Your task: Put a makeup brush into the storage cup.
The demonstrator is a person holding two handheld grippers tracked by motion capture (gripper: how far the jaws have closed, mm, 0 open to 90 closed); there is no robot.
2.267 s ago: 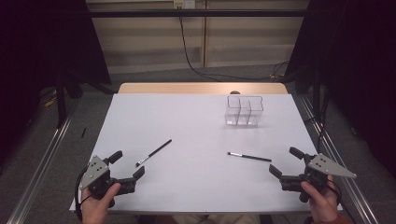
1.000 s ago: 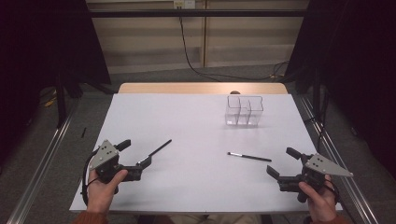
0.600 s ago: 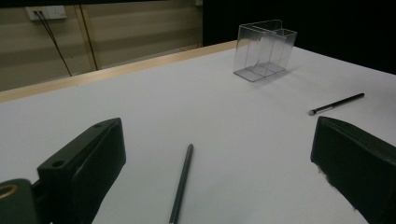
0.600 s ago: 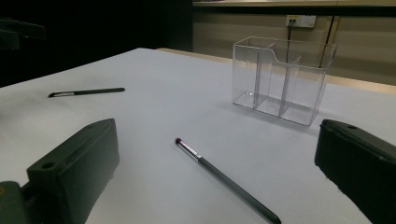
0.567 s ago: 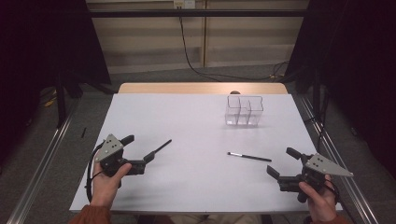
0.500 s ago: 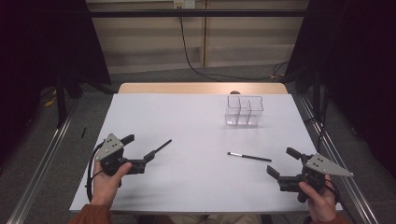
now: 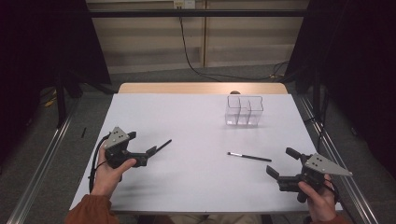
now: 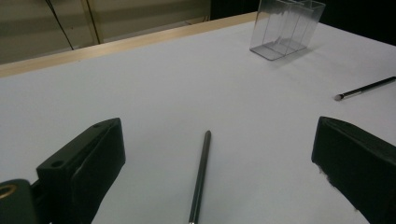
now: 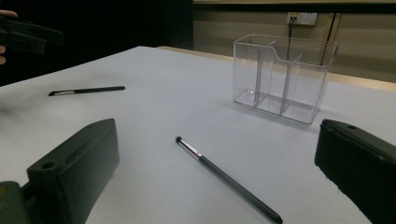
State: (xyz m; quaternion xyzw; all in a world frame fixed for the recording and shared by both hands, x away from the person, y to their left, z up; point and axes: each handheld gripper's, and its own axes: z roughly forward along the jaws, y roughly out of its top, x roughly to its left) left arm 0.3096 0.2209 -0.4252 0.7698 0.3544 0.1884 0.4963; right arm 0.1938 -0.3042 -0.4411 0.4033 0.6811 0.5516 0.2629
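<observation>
Two thin dark pens lie on the white table [image 7: 196, 121]. One pen [image 7: 162, 146] lies just ahead of my left gripper [image 7: 142, 143], which is open; in the left gripper view that pen [image 8: 201, 182] runs up between the wide-apart jaws of the left gripper [image 8: 217, 135]. The other pen [image 7: 249, 157] lies left of my right gripper [image 7: 282, 161], also open and empty. In the right gripper view this pen [image 9: 229, 179] lies on the table ahead of the right gripper [image 9: 218, 135], between its jaws but touching neither.
A clear plastic organizer [image 7: 244, 111] with three compartments stands upright at the back right, also seen as the organizer [image 9: 285, 77] beyond the near pen. A wooden strip [image 7: 201, 87] edges the table's far side. Metal rails run along both sides.
My left gripper has moved forward and to the right, up to the near end of the left pen. The right gripper has barely shifted. Both pens lie where they were.
</observation>
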